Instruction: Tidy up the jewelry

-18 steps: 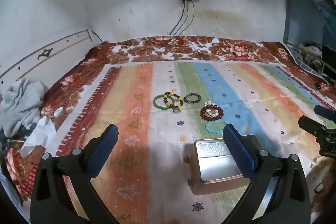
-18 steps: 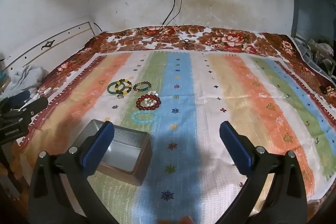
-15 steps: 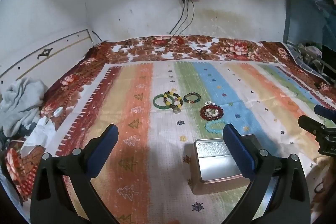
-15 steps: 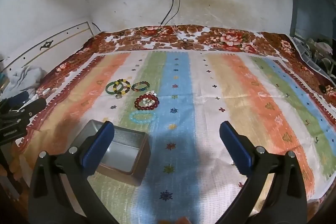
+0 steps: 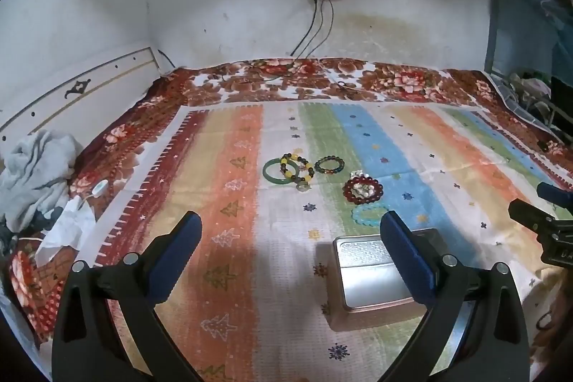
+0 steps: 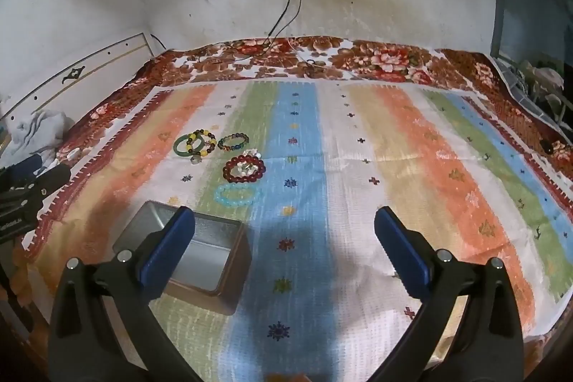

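A striped cloth (image 6: 358,167) covered a bed and carried everything. Toward its near edge sat an open metal tin (image 6: 200,256), rectangular and empty as far as could be seen, its long axis running roughly from the near edge toward the far edge, mouth facing up.

Just beyond the tin, toward the cloth's middle, lay the bracelets, all flat: a pale blue one (image 6: 238,195) nearest the tin, a dark red one (image 6: 244,169) just beyond it, then a multicolour one (image 6: 233,142), and a green bangle (image 6: 185,145) overlapped by a yellow-and-dark beaded one (image 6: 203,141).

The left gripper (image 5: 290,238) and the right gripper (image 6: 284,231) hovered above the near edge, both spread wide and holding nothing.

The task appeared not yet started. The next move likely called for lowering one gripper over the blue bracelet and pinching its thin rim.
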Action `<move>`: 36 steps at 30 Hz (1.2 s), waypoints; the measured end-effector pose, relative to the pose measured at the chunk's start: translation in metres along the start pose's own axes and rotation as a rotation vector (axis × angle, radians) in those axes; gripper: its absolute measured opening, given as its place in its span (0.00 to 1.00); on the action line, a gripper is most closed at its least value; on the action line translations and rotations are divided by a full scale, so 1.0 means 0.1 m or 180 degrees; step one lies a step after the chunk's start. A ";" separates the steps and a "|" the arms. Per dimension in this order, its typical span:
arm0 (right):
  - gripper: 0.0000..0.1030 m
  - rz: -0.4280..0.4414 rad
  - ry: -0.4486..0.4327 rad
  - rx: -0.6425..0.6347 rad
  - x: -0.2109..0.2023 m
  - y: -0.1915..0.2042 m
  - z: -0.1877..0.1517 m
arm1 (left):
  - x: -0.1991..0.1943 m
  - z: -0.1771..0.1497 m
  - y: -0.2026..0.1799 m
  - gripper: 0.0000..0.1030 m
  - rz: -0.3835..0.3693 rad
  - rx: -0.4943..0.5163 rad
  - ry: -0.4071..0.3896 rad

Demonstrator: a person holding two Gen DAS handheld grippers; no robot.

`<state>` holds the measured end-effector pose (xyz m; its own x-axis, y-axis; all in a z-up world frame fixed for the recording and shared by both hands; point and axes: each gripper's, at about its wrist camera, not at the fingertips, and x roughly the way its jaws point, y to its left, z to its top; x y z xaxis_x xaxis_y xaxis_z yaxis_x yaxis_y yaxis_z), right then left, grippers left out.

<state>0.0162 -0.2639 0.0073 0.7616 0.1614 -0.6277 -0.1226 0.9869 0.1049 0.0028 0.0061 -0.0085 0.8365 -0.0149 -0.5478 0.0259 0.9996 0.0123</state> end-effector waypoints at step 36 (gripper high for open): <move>0.96 -0.0073 0.0048 -0.0014 0.06 -0.01 -0.02 | 0.06 -0.04 -0.03 0.95 -0.0017 0.0029 0.0110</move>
<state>0.0199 -0.2639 0.0022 0.7546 0.1386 -0.6414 -0.1080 0.9903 0.0869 0.0054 0.0034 -0.0153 0.8168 -0.0193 -0.5765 0.0355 0.9992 0.0168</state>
